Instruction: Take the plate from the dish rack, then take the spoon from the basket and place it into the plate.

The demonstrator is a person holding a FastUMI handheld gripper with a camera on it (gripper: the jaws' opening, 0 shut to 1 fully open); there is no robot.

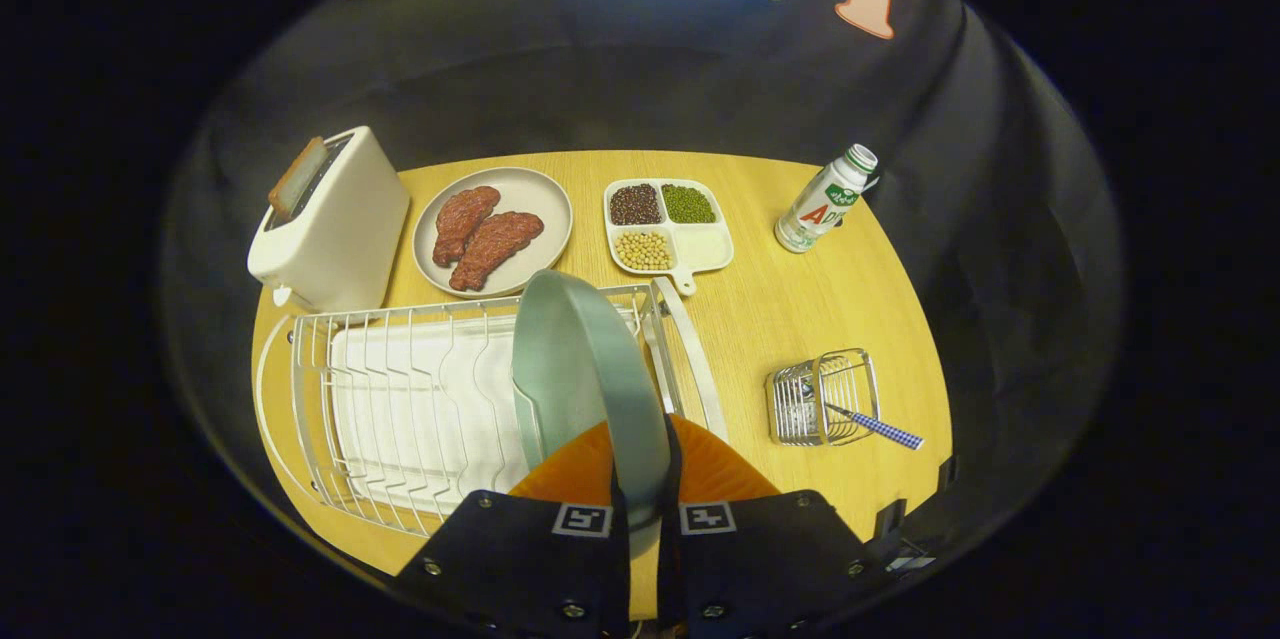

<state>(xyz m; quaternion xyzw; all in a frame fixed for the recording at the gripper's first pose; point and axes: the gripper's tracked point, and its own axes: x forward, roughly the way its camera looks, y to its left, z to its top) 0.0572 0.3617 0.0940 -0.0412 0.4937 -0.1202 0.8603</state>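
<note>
The fingers (640, 509) are pinched tight on the rim of the grey-green plate (580, 369), which stands on edge above the right end of the white wire dish rack (400, 399). Off to the right a small wire basket (822, 397) lies on the wooden desk (800, 309), a checked-handled spoon (875, 425) poking out of it. Beyond the rack stand a cream toaster (335, 224) with a slice in it, a round plate with two slabs of meat (492, 231), a four-part tray of beans (667, 224) and a tilted white bottle (826, 199).
</note>
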